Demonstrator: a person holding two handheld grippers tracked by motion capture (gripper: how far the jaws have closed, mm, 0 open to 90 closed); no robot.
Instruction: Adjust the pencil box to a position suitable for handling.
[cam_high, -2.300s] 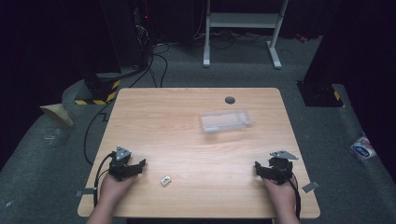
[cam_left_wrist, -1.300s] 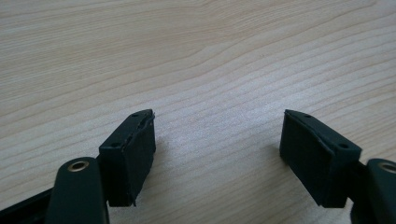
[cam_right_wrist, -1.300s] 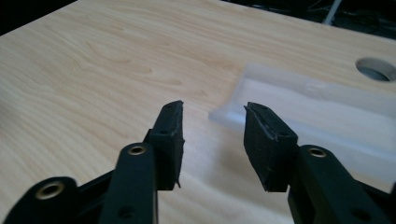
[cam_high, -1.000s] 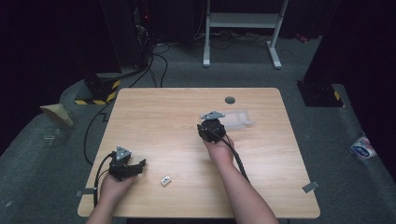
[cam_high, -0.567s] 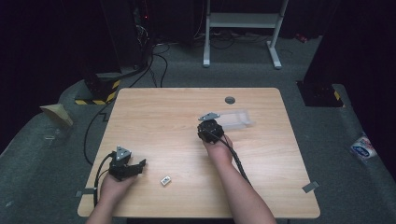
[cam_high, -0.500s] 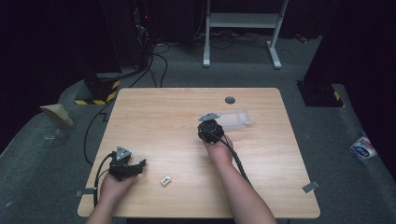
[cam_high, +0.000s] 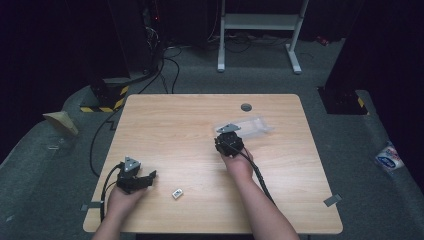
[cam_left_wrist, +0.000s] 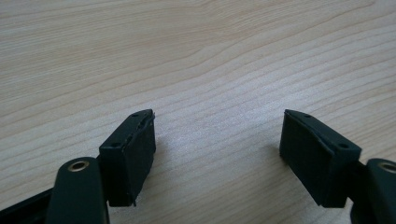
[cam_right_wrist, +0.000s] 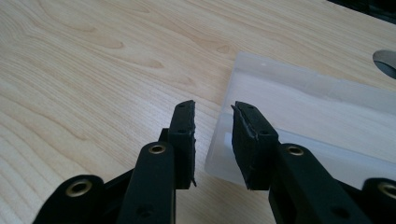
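Note:
A clear plastic tray (cam_high: 252, 126) lies right of the table's middle. My right gripper (cam_high: 230, 136) is at its left end. In the right gripper view the tray (cam_right_wrist: 303, 107) lies just ahead, and the right gripper (cam_right_wrist: 213, 109) has its jaws close together astride the tray's short end wall. A sliver of wood still shows beside the left pad, so it is open. My left gripper (cam_high: 150, 178) rests near the front left edge, pointing right. In its own view the left gripper (cam_left_wrist: 219, 114) stands wide open over bare wood. A small white piece (cam_high: 177, 193) lies to its right.
The wooden table (cam_high: 170, 125) has a dark round grommet (cam_high: 246, 106) near its far edge, behind the tray. Cables trail from both grippers toward the front edge. A white stand (cam_high: 260, 30) and floor clutter lie beyond the table.
My right gripper travelled from the table's front right corner to the tray's left end, then held almost still over the last second. The left gripper has not moved.

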